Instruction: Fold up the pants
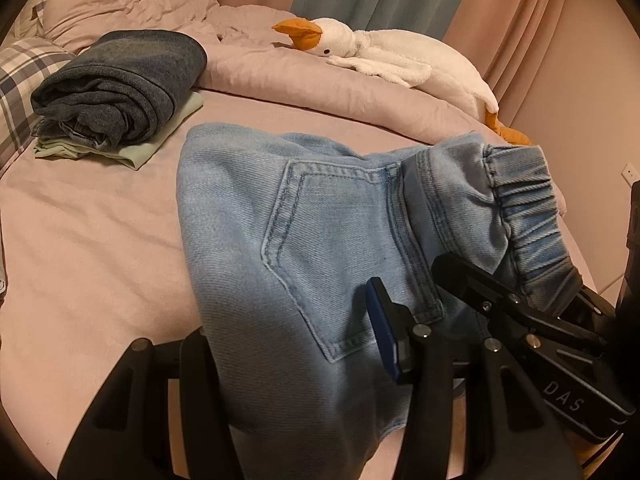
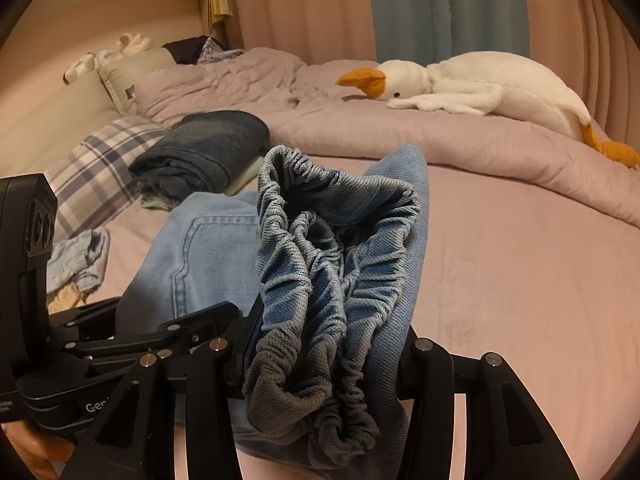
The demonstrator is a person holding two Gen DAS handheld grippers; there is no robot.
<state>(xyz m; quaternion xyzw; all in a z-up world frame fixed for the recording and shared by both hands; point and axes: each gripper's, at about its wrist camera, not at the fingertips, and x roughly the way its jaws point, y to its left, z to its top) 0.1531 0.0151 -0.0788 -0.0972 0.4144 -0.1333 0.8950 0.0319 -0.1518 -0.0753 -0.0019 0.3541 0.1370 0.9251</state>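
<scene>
Light blue denim pants [image 1: 280, 216] hang above the pink bed sheet [image 1: 80, 240], back pocket facing me. My left gripper [image 1: 288, 320] is shut on the pants, with cloth draped between its black fingers and the blue pad [image 1: 384, 332] pressed on the denim. In the right wrist view the bunched elastic waistband [image 2: 320, 264] fills my right gripper [image 2: 332, 320], which is shut on it. The right gripper [image 1: 480, 284] also shows in the left wrist view, clamped on the waistband [image 1: 520, 208]. The left gripper [image 2: 172, 324] sits close beside the right one.
Folded dark jeans [image 1: 120, 84] lie on a pale green garment [image 1: 168, 132] at the back left, beside a plaid pillow [image 1: 24, 80]. A white plush goose [image 1: 400, 56] rests on the rumpled pink duvet [image 1: 280, 72]. Small crumpled clothes [image 2: 76, 256] lie at the left. Curtains hang behind.
</scene>
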